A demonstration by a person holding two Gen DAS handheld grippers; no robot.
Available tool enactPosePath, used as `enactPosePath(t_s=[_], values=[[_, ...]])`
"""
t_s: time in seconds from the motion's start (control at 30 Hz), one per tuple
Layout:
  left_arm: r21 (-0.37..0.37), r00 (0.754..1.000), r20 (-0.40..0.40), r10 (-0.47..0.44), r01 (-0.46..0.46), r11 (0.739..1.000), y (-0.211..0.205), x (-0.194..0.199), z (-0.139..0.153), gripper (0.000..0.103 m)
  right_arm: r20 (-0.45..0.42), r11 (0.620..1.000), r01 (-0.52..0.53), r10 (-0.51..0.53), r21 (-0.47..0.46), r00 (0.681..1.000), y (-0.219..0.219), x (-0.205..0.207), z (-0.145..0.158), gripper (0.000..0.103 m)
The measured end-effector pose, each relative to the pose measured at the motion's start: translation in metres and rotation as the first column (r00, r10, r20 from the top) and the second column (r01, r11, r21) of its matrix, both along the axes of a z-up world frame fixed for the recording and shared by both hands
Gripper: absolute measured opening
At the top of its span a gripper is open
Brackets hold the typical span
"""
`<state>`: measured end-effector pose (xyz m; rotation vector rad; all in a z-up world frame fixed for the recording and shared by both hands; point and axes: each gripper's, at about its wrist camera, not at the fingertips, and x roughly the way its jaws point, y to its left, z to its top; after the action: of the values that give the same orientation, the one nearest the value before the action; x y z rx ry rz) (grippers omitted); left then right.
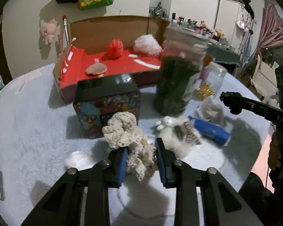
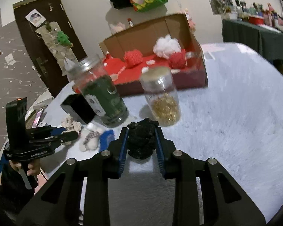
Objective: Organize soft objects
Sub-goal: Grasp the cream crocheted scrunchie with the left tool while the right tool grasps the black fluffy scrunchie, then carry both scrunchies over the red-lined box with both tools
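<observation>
My left gripper (image 1: 141, 146) is shut on a cream crocheted piece (image 1: 122, 130), which bulges up between the blue pads just above the pale fuzzy tablecloth (image 1: 32, 128). My right gripper (image 2: 141, 131) is shut on a black fuzzy lump (image 2: 140, 141), held a little off the cloth. A cardboard box (image 2: 141, 30) with a red floor stands at the back and holds red knitted balls (image 2: 133, 58) and a white puff (image 2: 167, 44). On the cloth lie a white plush rabbit (image 1: 168, 124), a blue soft piece (image 1: 211, 130) and a small white cotton ball (image 1: 77, 159).
A jar of dark green stuff (image 1: 177, 79) and a clear jar with gold bits (image 2: 164, 101) stand in front of the box. A black printed tin (image 1: 107, 101) sits just behind the crocheted piece. A hand (image 2: 31, 169) grips the left tool's handle.
</observation>
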<state>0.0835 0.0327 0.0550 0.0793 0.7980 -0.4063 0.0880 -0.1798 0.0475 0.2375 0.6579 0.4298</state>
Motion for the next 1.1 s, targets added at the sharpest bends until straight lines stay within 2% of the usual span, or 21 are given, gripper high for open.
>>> enactPosePath(t_s=[0.2,0.47,1.1], values=[[-0.064,0.998,0.026,-0.051,0.053,0.997,-0.009,-0.007,0.018,0.030,0.029,0.999,-0.047,0.046,0.017,0.999,0.009,-0.007,0.015,0.026],[-0.119,0.994,0.006,-0.112,0.112,0.987,-0.030,0.001,0.022,0.030,-0.005,0.992,-0.121,0.121,0.033,0.993,0.033,0.001,0.010,0.026],[-0.145,0.992,-0.012,-0.122,0.119,0.982,-0.034,0.008,0.016,0.030,-0.027,0.989,-0.145,0.146,0.024,0.989,0.043,0.011,0.003,0.026]])
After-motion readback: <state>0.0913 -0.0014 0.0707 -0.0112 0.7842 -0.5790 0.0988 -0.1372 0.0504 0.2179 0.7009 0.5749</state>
